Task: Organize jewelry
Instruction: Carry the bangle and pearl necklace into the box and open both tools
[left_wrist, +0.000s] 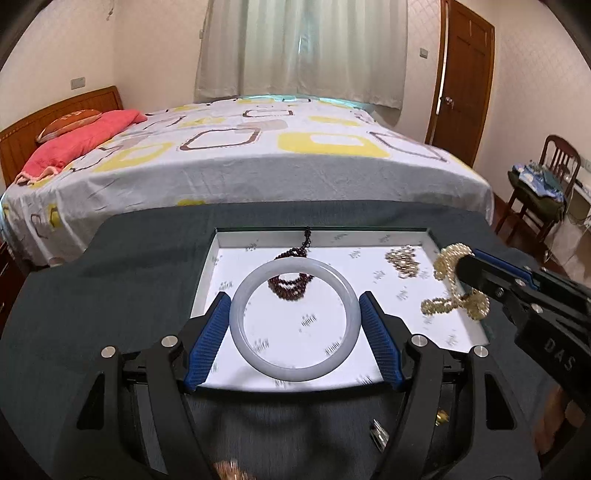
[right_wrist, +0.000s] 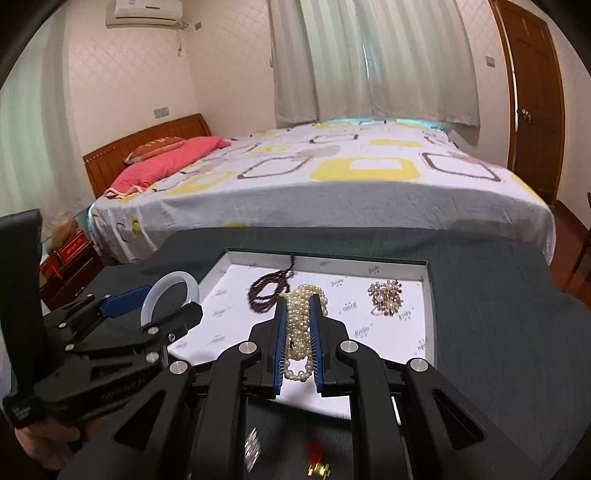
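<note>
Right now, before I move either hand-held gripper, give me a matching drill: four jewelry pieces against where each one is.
1 jade bangle
2 pearl strand
3 dark red bead string
4 gold-pink bead cluster

A lying in tray, far right
B in right hand-held gripper
C lying in tray, far left-centre
D in left hand-held gripper

Pairs: 1-D, 2-B, 3-C, 4-A

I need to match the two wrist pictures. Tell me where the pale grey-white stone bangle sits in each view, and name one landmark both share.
Left wrist view: the pale grey-white stone bangle is at lower centre, between the blue pads of the left gripper.
Right wrist view: the bangle is at middle left, partly hidden behind the left gripper.
Shared landmark: the dark red bead string lying in the shallow white tray.
</note>
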